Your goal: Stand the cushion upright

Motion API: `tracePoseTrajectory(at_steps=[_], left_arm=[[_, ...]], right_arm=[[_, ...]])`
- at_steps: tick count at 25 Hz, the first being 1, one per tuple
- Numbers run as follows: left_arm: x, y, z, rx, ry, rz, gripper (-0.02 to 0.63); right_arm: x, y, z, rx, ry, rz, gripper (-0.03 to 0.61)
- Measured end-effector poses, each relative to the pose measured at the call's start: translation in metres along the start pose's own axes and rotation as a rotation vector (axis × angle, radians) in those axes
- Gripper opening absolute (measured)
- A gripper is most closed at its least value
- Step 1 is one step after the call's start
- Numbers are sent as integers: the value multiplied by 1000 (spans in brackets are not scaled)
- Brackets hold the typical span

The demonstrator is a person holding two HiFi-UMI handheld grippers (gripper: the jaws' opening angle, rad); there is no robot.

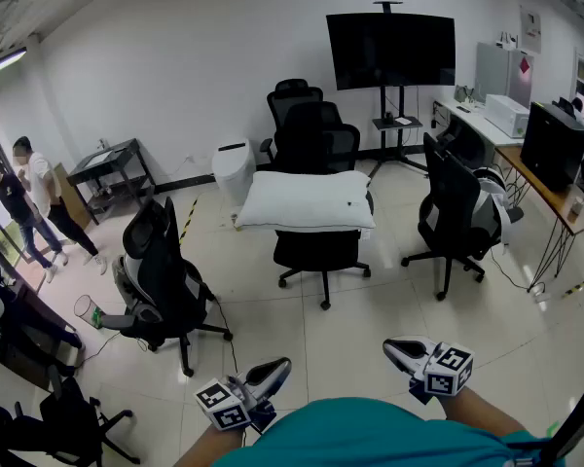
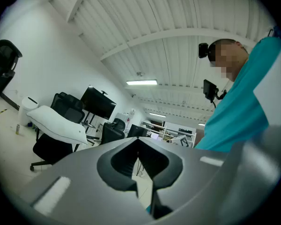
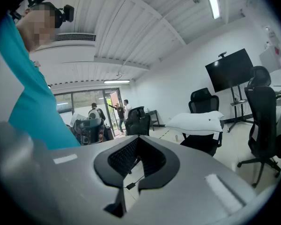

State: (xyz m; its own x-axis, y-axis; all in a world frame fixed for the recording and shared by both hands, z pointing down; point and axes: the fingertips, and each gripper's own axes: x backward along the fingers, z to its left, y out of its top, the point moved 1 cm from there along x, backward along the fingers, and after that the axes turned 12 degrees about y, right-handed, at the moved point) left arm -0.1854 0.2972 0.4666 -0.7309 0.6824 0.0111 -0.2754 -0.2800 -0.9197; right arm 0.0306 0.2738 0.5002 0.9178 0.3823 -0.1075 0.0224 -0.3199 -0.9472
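Observation:
A white cushion (image 1: 307, 200) lies flat across the armrests of a black office chair (image 1: 318, 252) in the middle of the room. It also shows at the left of the left gripper view as the cushion (image 2: 56, 121), and at the right of the right gripper view as the cushion (image 3: 196, 122). My left gripper (image 1: 271, 372) and right gripper (image 1: 406, 350) are held low, close to my body and far from the cushion. The left gripper (image 2: 138, 142) is shut with nothing in it. The jaws of the right gripper (image 3: 137, 139) also meet on nothing.
Black office chairs stand at the left (image 1: 163, 278), at the right (image 1: 455, 214) and behind the cushion (image 1: 307, 117). A dark screen on a wheeled stand (image 1: 391, 52) is at the back wall. A desk (image 1: 555, 195) lines the right side. Two people (image 1: 34, 202) stand at the far left.

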Motion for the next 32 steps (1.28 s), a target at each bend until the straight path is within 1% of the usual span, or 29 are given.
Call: tracePoseTrajectory(at_steps=[13,16,19,22,25,28,30,32], left_arm=[[-83,-19,-45,1,-1,-1,12],[-99,-23,-46,11,-10,9,12],[-109,-24,-37,24,-19,24,12],[-116,-18,-9,40,-23,21,12],[-124,-8,34,53,-37,16,12],[-139,10,87,49,-70,15,12],[-146,25,124,46,-91,36,12],[-149,43,160,26,-117,65,12]], right_arm=[[85,-3,-53,-17,-14,9,3],[93,-6,-70,-26,-27,16,3],[88,-6,-83,-42,-34,13,3],[66,-4,-100,-47,-39,22,3],[28,3,-122,-40,-45,29,3],[-16,22,-153,-22,-75,21,3],[-51,40,-169,-35,-91,-5,3],[-89,58,-180,-43,-95,-30,3]])
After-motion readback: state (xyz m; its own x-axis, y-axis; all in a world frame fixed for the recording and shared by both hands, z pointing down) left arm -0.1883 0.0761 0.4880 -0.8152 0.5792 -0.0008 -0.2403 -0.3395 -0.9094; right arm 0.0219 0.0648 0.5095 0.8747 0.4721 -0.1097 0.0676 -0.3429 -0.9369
